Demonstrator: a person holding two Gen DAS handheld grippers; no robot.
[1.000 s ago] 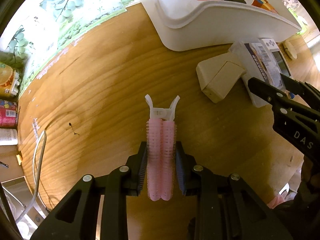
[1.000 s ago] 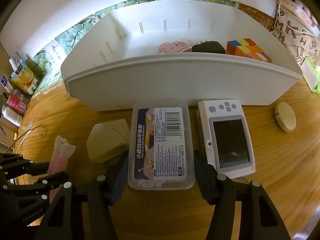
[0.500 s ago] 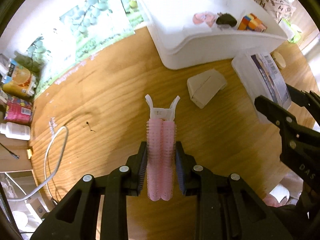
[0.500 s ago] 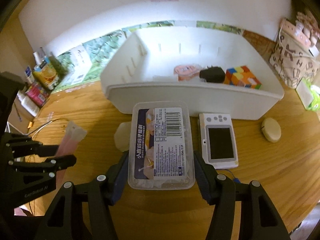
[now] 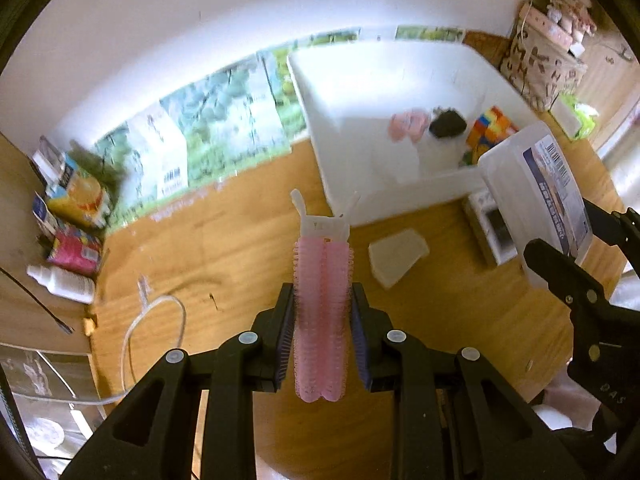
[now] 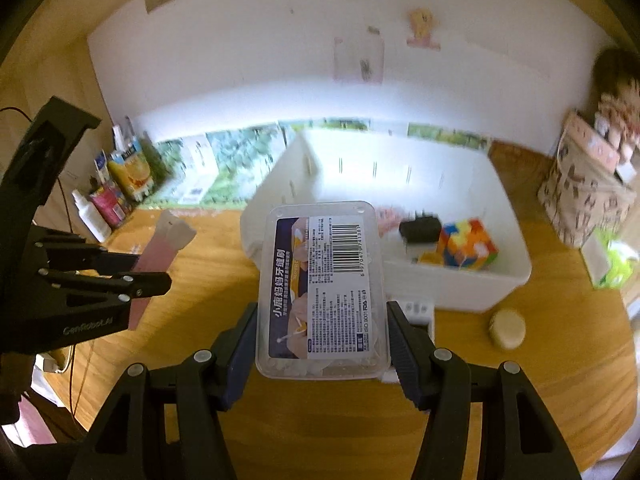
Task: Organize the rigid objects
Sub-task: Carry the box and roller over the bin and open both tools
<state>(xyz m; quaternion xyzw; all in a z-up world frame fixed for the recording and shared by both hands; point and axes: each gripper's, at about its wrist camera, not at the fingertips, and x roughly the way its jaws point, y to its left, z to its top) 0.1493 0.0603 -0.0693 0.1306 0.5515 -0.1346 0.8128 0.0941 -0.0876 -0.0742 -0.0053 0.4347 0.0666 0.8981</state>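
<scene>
The left gripper is clamped on a pink hair-roller clip, held above the wooden table. The right gripper is clamped on a clear plastic box with a barcode label, also off the table. Ahead of both stands the white bin, holding a colourful puzzle cube and a black charger. A beige block lies between claw and bin.
</scene>
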